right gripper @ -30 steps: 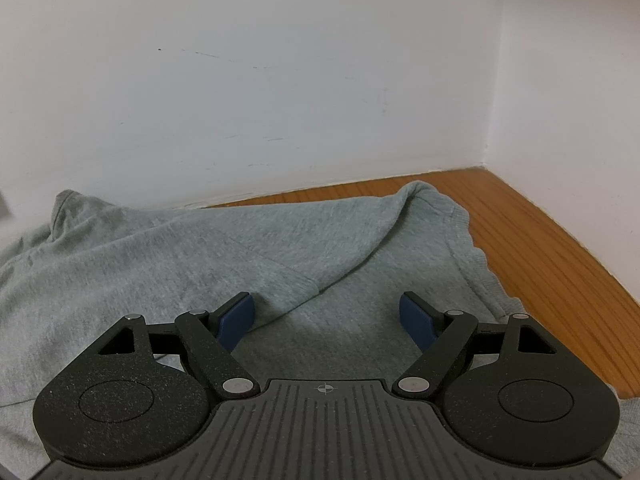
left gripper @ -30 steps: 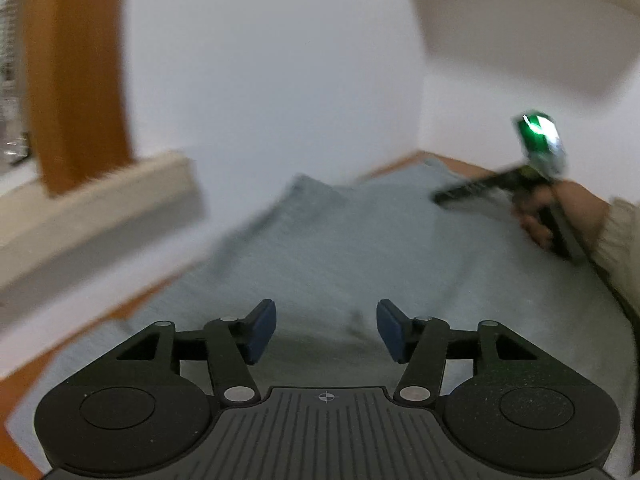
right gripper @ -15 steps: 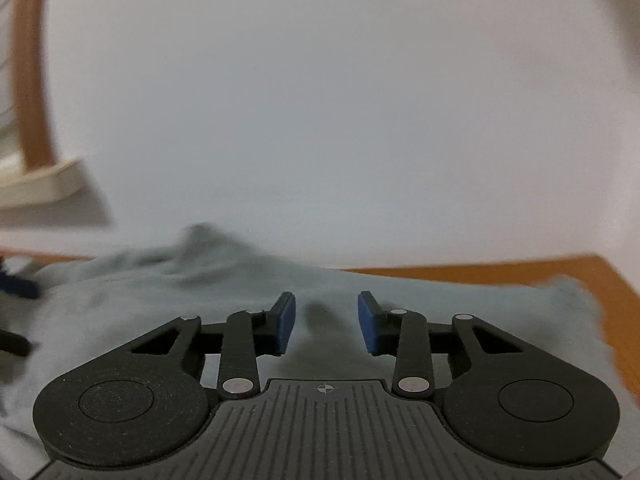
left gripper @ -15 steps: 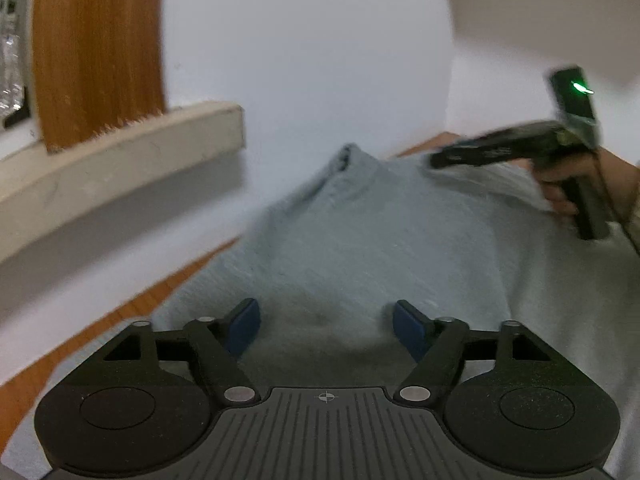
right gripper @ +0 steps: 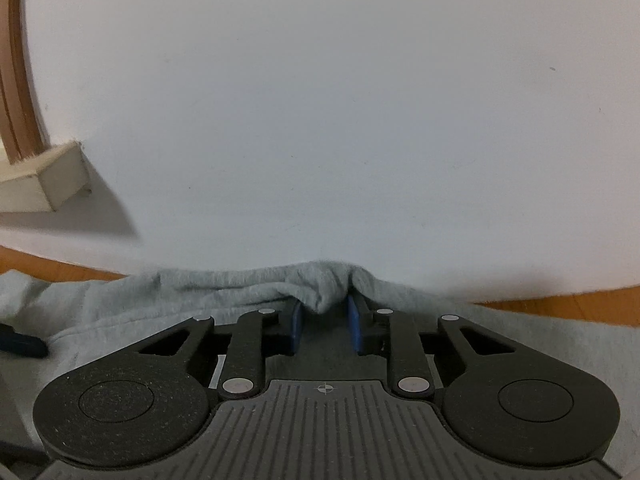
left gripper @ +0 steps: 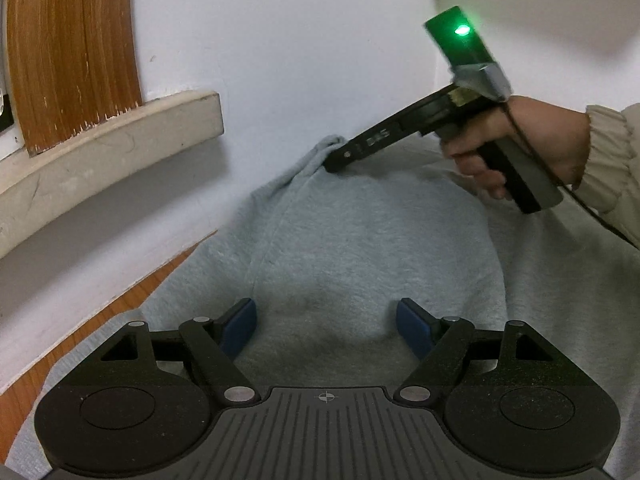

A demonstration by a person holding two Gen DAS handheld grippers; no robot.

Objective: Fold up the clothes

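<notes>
L gripper (left gripper: 326, 328) hovers low over grey garment (left gripper: 360, 248) spread on wooden counter (left gripper: 132, 300), fingers wide apart, nothing clamped. Further back by white wall (left gripper: 280, 60), R gripper (right gripper: 323, 320) fingers closing round bunched garment edge (right gripper: 320, 288).

On the black side of my right gripper (left gripper: 334, 160) there are small raised marks (left gripper: 374, 142). They may be letters or numbers, but they are too small and blurry for me to read. I cannot find any other words, numbers or signs in either view.
</notes>
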